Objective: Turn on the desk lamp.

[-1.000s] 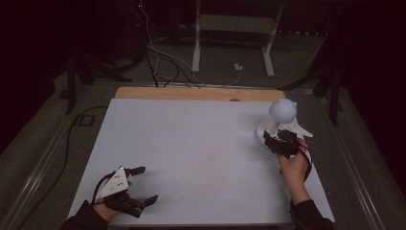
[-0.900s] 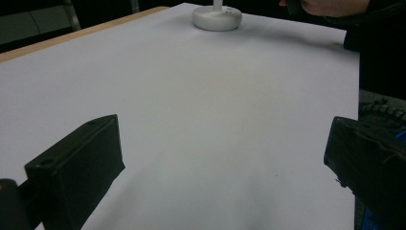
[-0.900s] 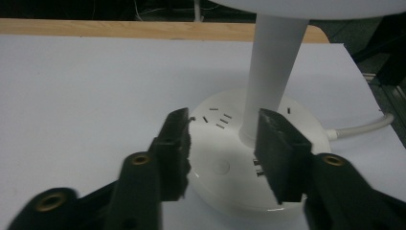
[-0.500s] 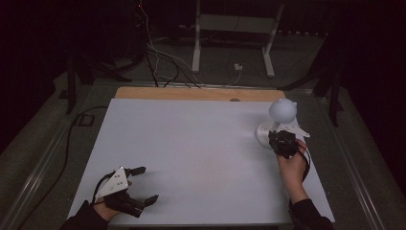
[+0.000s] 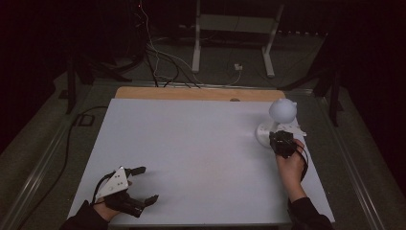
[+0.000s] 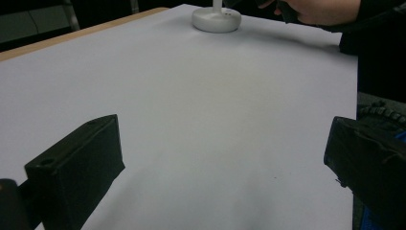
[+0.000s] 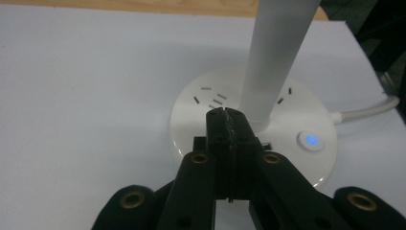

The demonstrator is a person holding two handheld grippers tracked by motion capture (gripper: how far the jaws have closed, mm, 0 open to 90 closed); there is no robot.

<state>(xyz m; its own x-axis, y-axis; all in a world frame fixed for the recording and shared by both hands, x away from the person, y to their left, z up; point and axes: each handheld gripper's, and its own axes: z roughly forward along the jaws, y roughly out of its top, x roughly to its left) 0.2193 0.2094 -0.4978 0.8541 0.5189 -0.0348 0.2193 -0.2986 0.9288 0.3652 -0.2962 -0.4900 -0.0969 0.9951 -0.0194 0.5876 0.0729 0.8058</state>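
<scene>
Over the lamp base [image 7: 201,120], closed right tool [image 7: 230,125].

We see the left black two-jaw gripper [image 5: 139,186] topped by a grey three-cornered plate [image 5: 113,182] dotted with small dark holes; its black blocky rectangular jaws end flat, one carrying a round screw recess. The right black two-jaw gripper [image 7: 230,125] has black linkage arms set with brass-coloured round rivets, and ribbed faces on its pads. A thin black cable [image 5: 304,163] loops by the right hand [image 5: 290,167]. Both wrists wear dark sleeves [image 5: 309,216].
</scene>
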